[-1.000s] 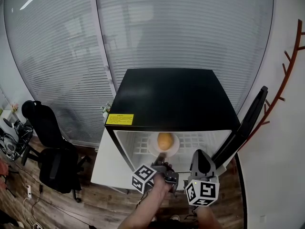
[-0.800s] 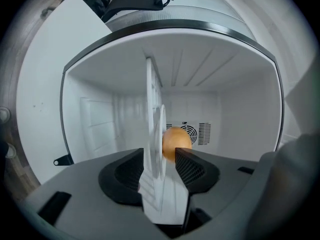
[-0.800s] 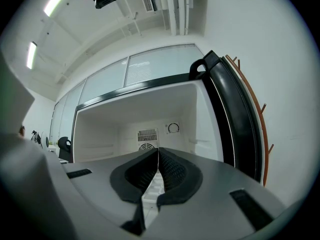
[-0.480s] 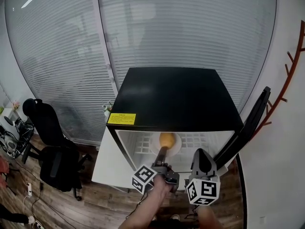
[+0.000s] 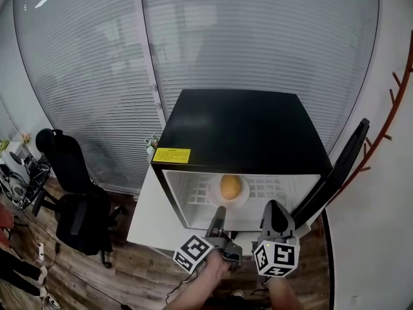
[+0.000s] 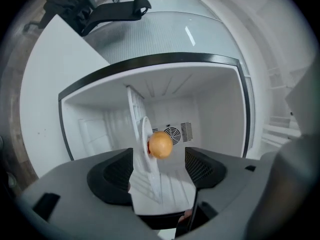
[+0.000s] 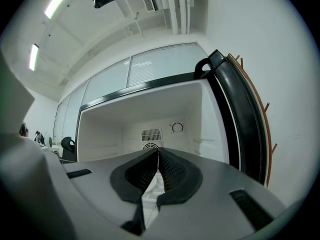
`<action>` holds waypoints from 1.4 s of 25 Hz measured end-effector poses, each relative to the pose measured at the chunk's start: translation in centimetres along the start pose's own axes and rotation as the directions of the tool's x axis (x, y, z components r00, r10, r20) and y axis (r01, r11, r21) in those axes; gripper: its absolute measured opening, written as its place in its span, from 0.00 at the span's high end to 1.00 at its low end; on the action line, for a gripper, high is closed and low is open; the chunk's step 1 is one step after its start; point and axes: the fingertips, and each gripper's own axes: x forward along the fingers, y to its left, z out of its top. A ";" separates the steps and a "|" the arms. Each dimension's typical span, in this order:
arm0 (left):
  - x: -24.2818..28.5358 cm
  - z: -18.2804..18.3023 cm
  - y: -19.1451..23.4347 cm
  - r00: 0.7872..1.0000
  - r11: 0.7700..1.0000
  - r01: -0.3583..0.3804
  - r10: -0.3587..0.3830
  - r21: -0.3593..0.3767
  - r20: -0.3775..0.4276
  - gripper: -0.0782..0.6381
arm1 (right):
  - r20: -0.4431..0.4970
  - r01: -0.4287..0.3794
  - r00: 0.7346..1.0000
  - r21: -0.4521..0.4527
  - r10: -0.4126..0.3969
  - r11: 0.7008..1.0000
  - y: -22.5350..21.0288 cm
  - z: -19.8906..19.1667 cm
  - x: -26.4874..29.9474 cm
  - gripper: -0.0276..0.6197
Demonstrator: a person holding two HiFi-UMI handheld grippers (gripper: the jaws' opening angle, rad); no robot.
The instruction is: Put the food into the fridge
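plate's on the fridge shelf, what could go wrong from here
The left gripper, whose jaws have just been opening with nothing between them, is close to the plate: a nudge could roll the orange food off. The fridge door stands open: swinging it shut might hit the right gripper beside it.

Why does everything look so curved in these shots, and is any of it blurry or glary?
Head view: fisheye lens bows the window blinds and fridge; even light, sharp. Left gripper view: dark rounded corners, scene rolled sideways, orange food sharp. Right gripper view: ceiling lamp glares slightly.
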 end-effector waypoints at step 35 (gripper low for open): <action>-4.1 2.2 -8.9 0.995 0.074 -0.021 -0.092 0.997 0.028 0.85 | -0.008 -0.110 0.994 -0.036 0.110 0.993 4.1 -0.3 -1.7 0.91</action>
